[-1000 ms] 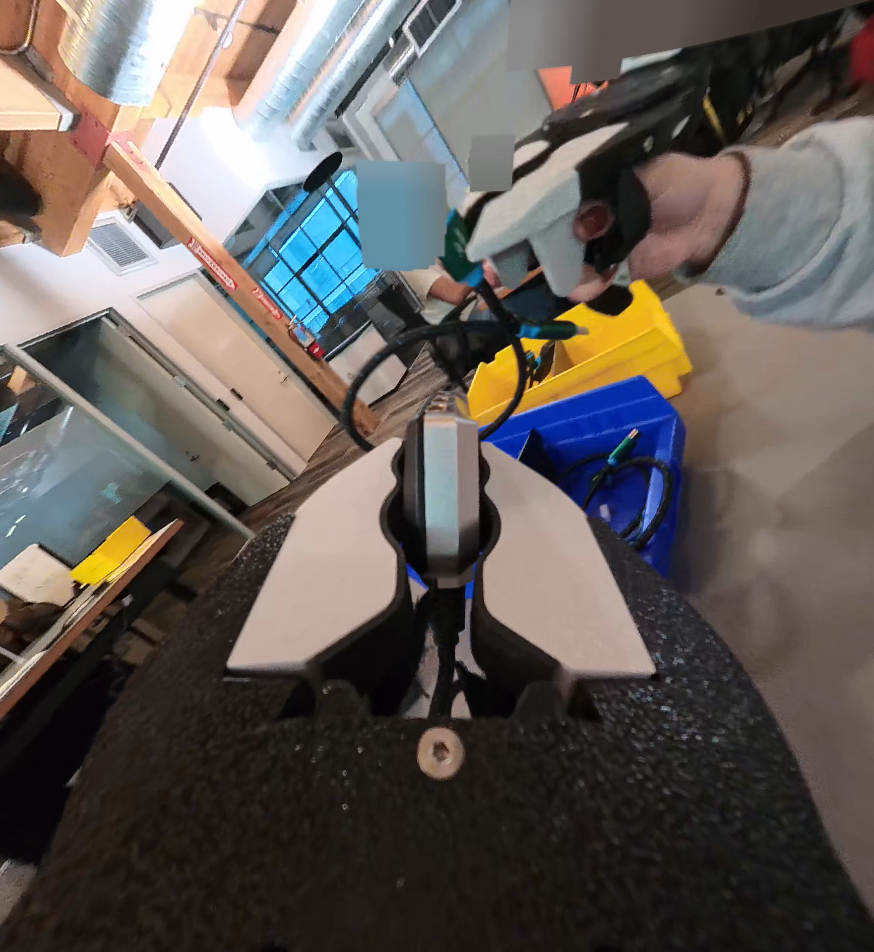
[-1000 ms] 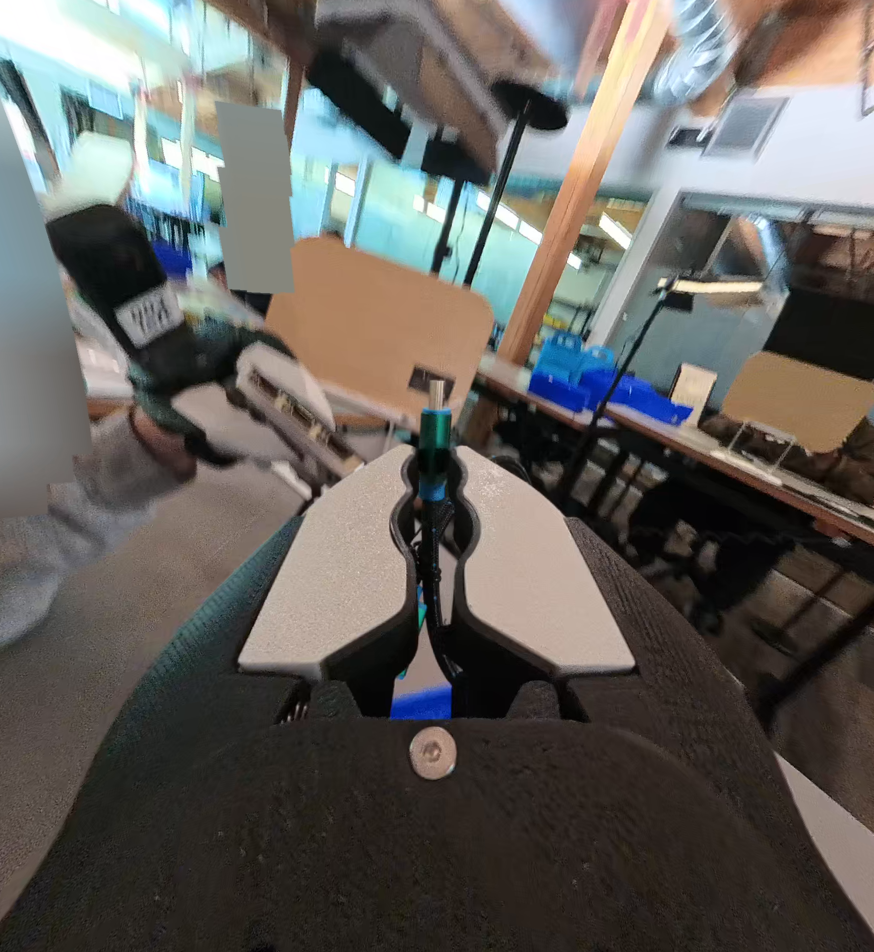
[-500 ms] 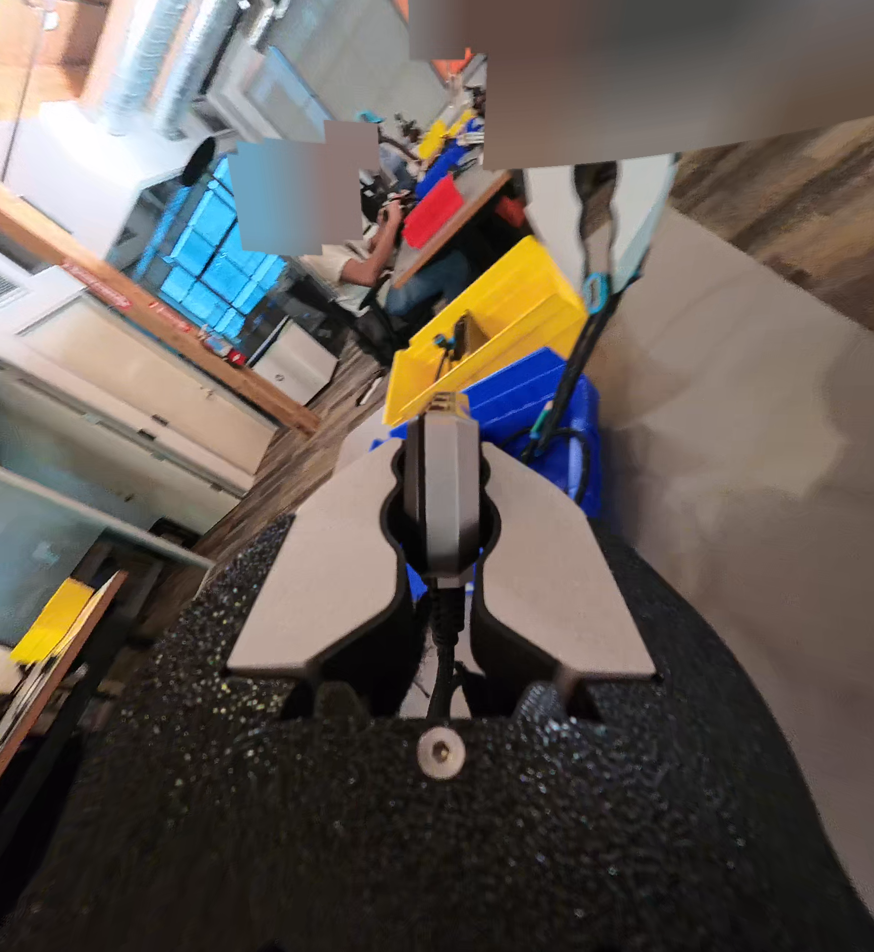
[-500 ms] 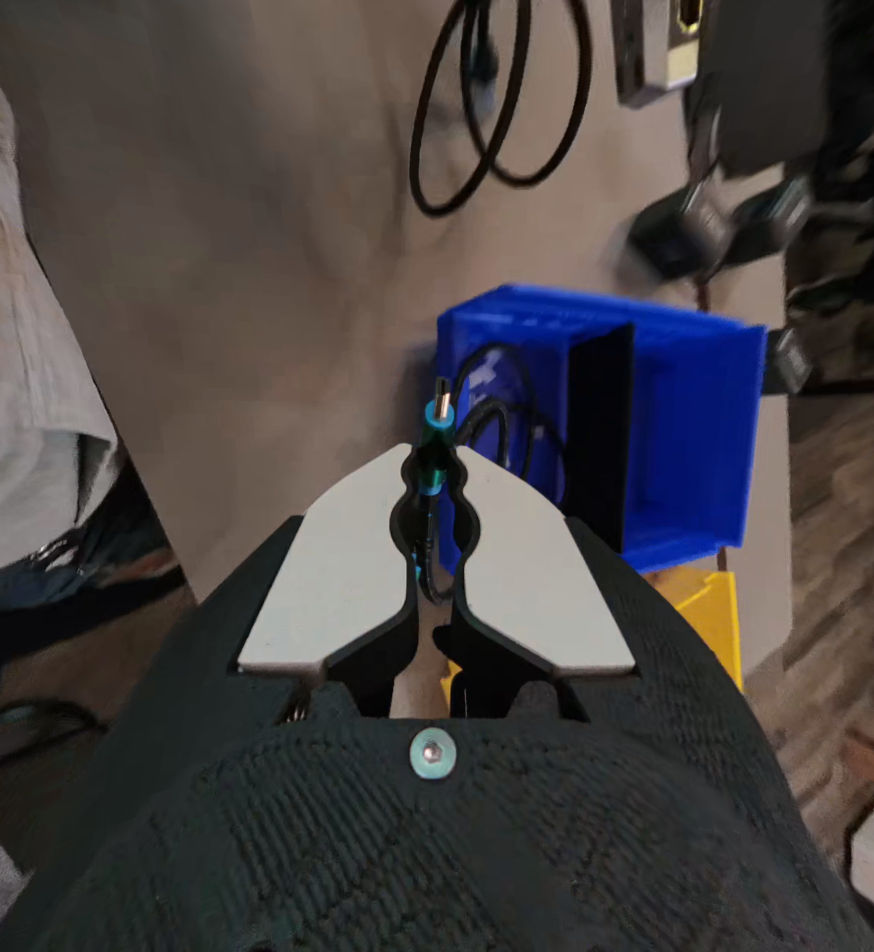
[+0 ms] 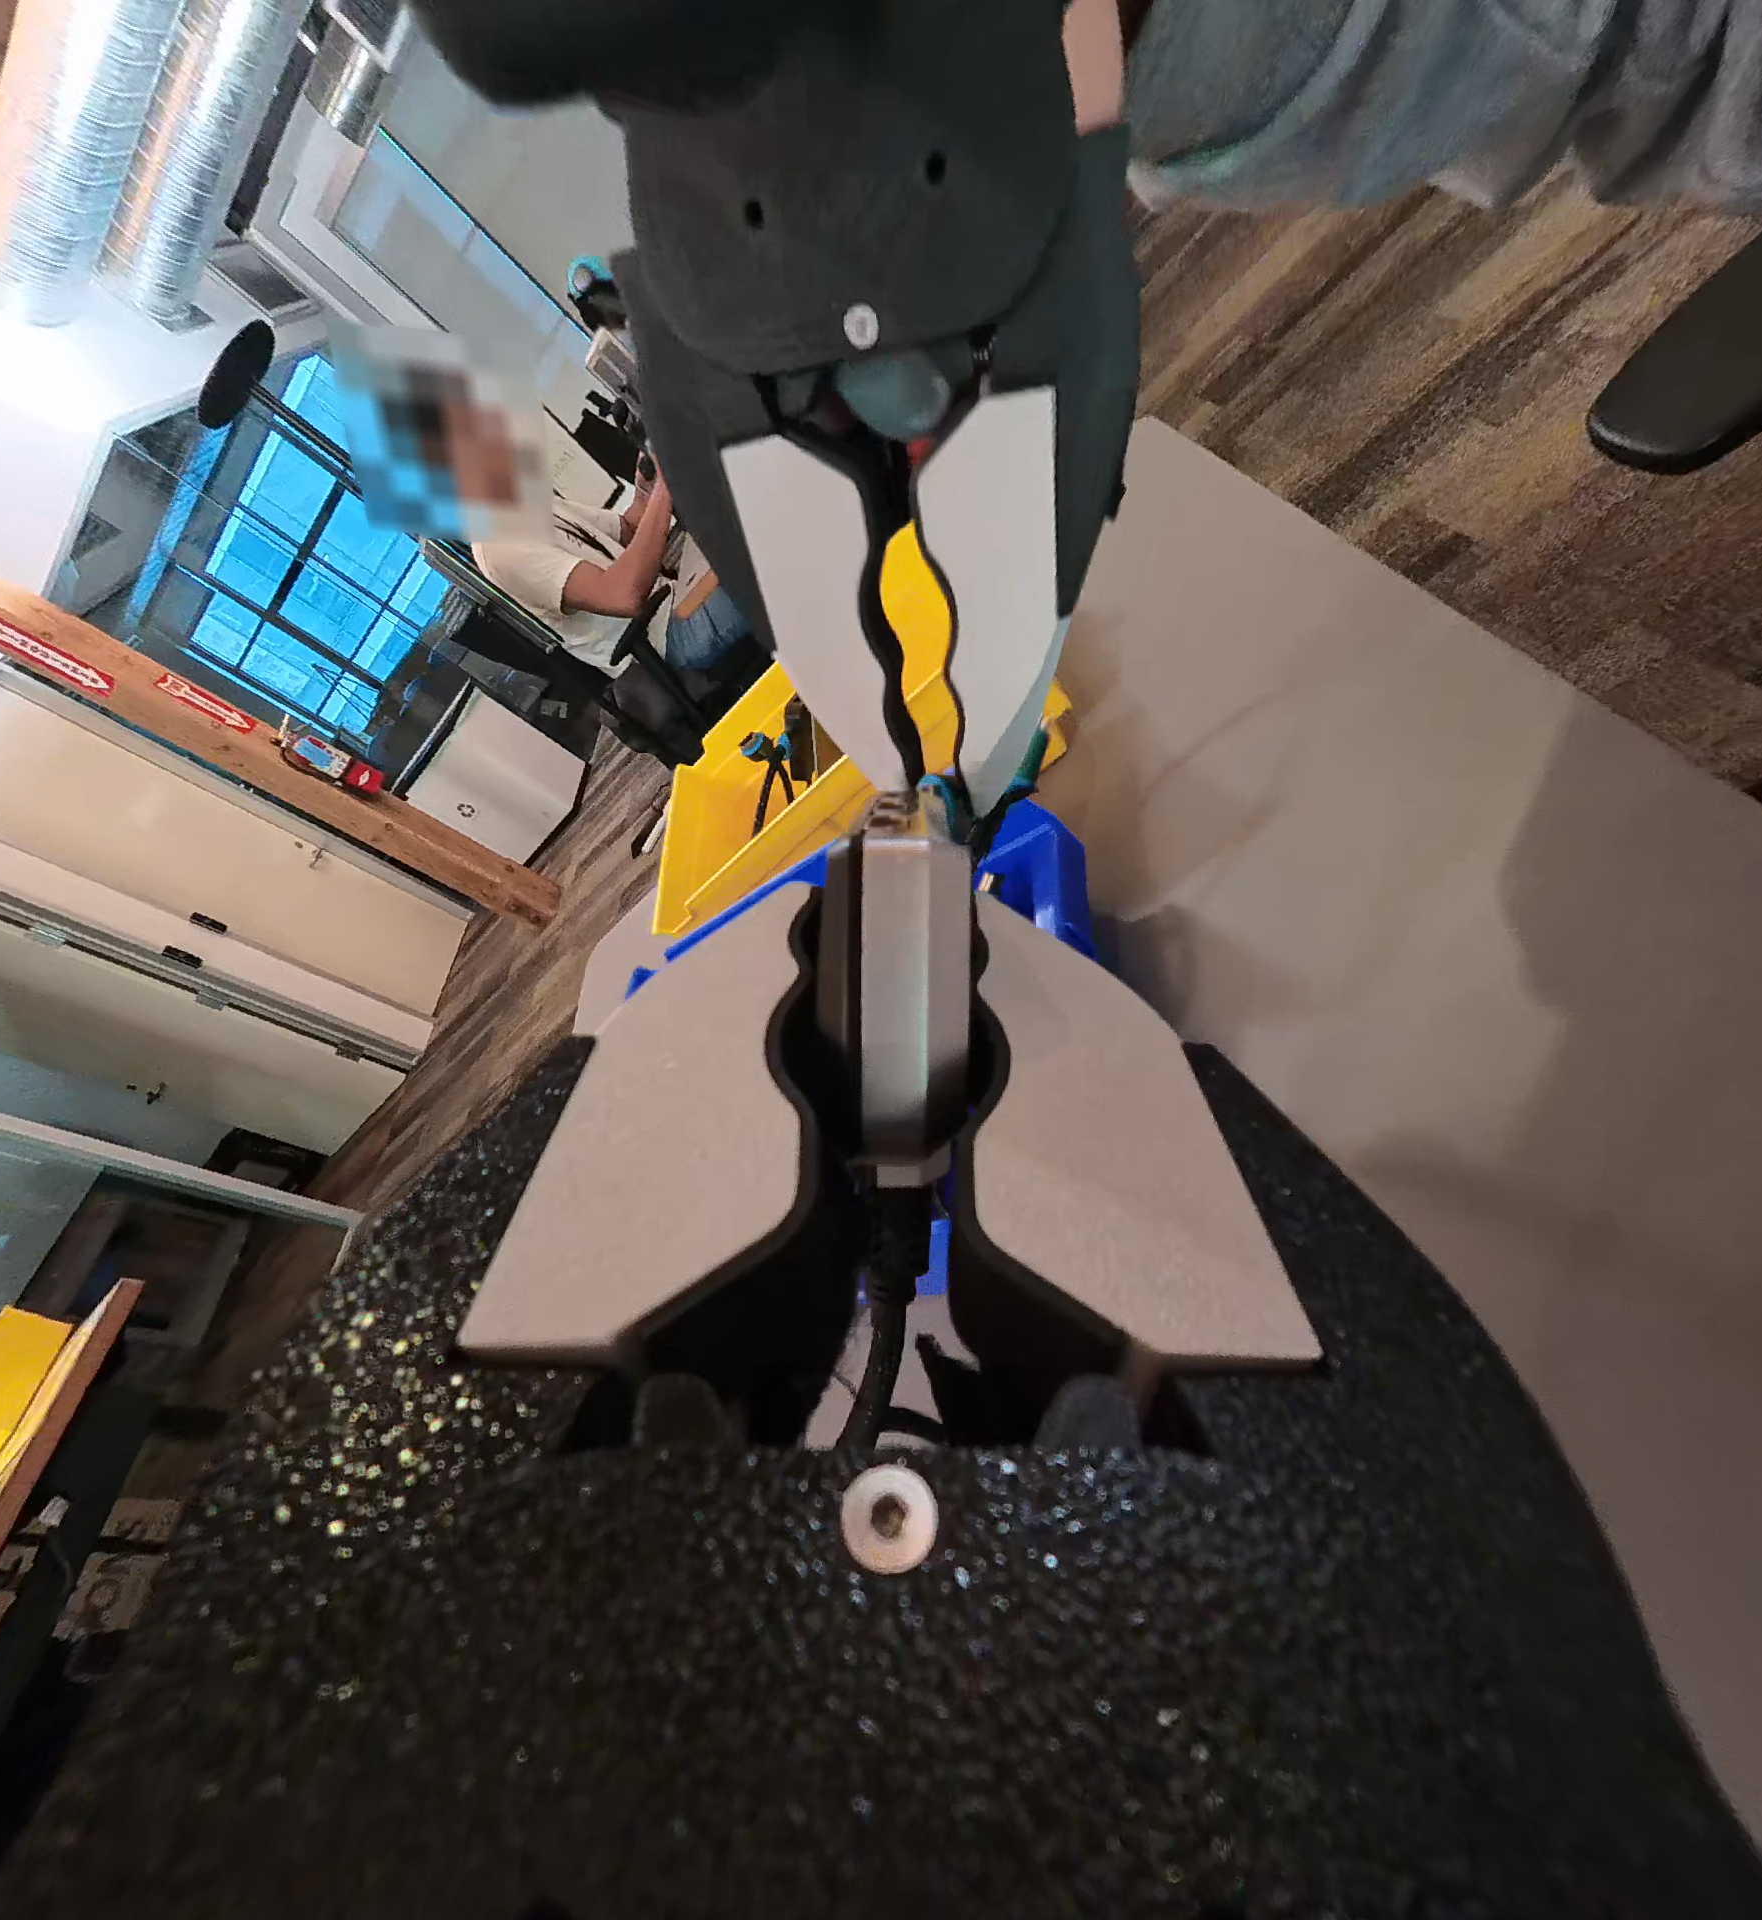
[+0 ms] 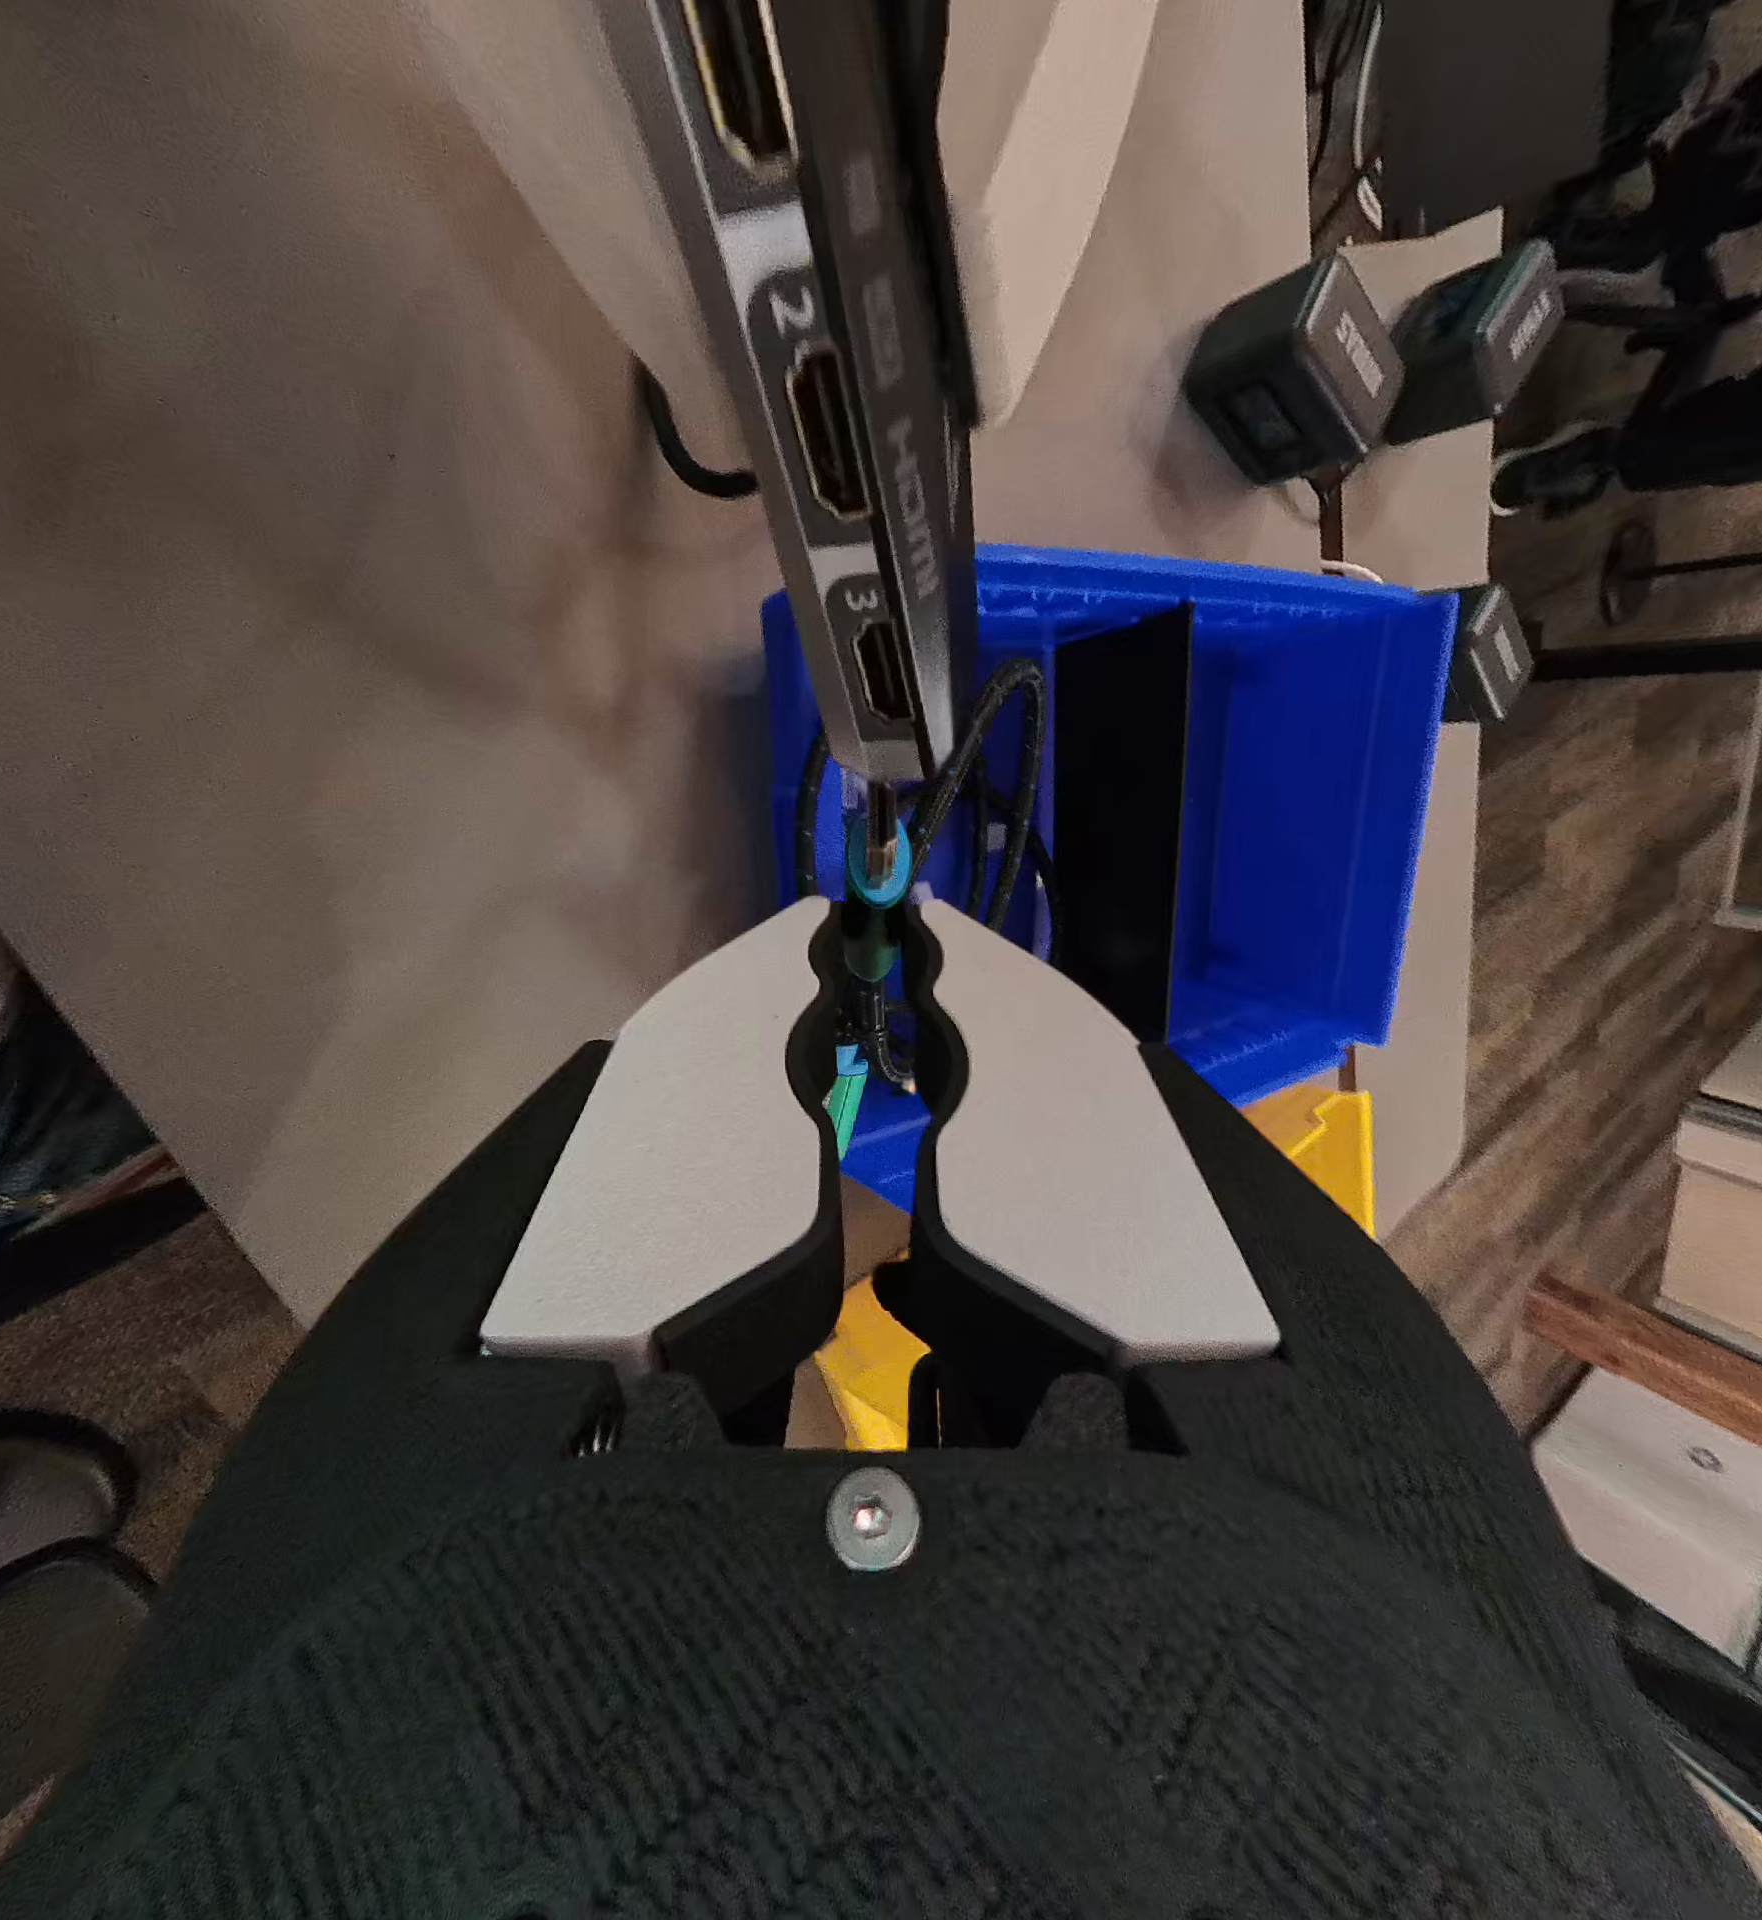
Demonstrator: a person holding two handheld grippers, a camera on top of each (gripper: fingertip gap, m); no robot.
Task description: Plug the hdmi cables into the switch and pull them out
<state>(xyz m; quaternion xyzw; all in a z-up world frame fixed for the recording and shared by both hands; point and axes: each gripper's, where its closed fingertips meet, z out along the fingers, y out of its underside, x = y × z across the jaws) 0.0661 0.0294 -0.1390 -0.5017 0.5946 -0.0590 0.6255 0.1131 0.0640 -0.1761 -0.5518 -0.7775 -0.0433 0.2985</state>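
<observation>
The left gripper [image 5: 898, 997] is clamping a grey adapter [image 5: 903, 987] end-out, while the right gripper [image 6: 875, 914], at its twelve o'clock, is pinching a teal-collared plug [image 6: 877, 868], tip meeting the adapter's end above the blue bin [image 6: 1376, 831].

Two grippers [image 5: 903, 862] [image 6: 872, 904]. One grey hub [image 6: 856, 468]. One green plug [image 6: 872, 883]. One blue bin [image 6: 1303, 790] near, one yellow bin [image 5: 752, 821] far left.
</observation>
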